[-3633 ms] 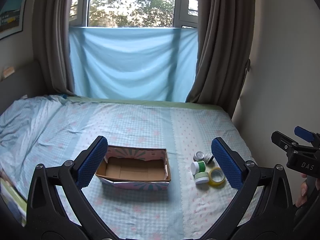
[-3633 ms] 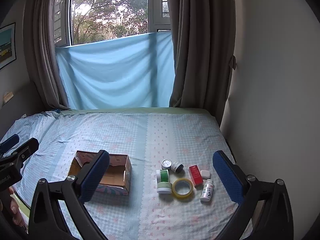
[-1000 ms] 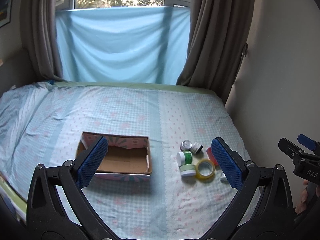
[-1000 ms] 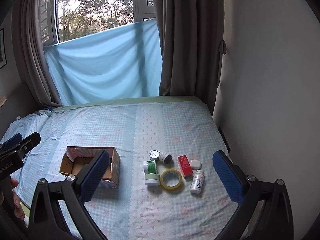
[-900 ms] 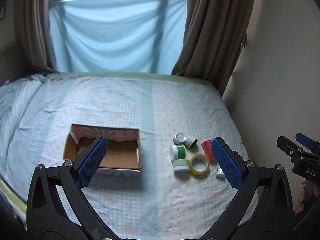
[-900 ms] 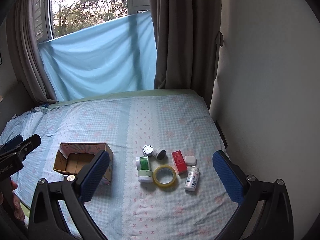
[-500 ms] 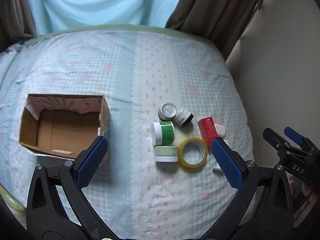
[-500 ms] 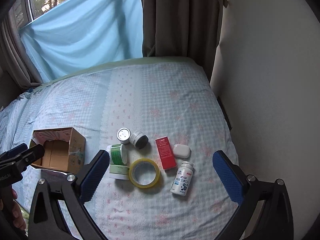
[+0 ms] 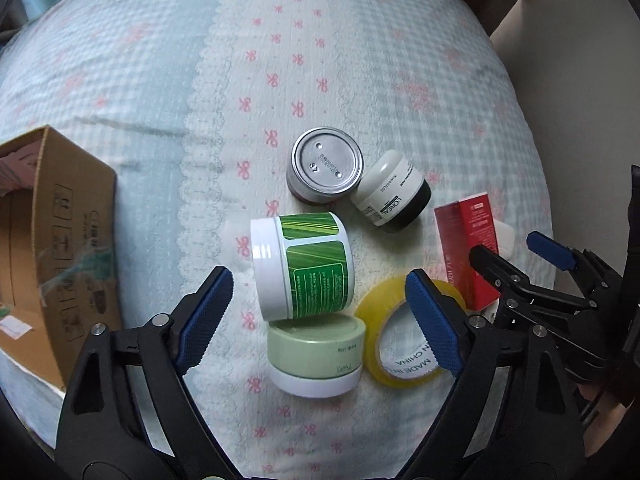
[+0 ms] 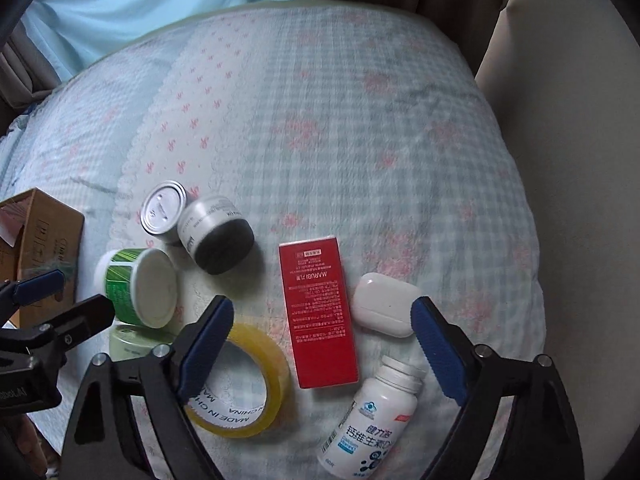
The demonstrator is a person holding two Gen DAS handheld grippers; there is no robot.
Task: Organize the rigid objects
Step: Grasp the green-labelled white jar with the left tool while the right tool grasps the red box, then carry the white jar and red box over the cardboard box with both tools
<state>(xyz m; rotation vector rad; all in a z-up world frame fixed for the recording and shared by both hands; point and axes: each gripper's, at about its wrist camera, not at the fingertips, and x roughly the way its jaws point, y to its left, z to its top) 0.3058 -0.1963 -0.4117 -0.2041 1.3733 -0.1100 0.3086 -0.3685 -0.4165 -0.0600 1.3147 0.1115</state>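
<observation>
Left wrist view: left gripper jaws closing, pads spread and touching nothing; green-labelled jar lies on its side between them, pale green jar just below.

Right wrist view: right gripper jaws closing, clear of the red box flat on the bedsheet between them.

Quick count of what's on the bed: three jars, namely the green-label jar, a pale green jar just below it and a black-and-white jar up to its right. Then one tin can, one tape roll, one red box, one white case, one pill bottle and one cardboard box off to its left.
</observation>
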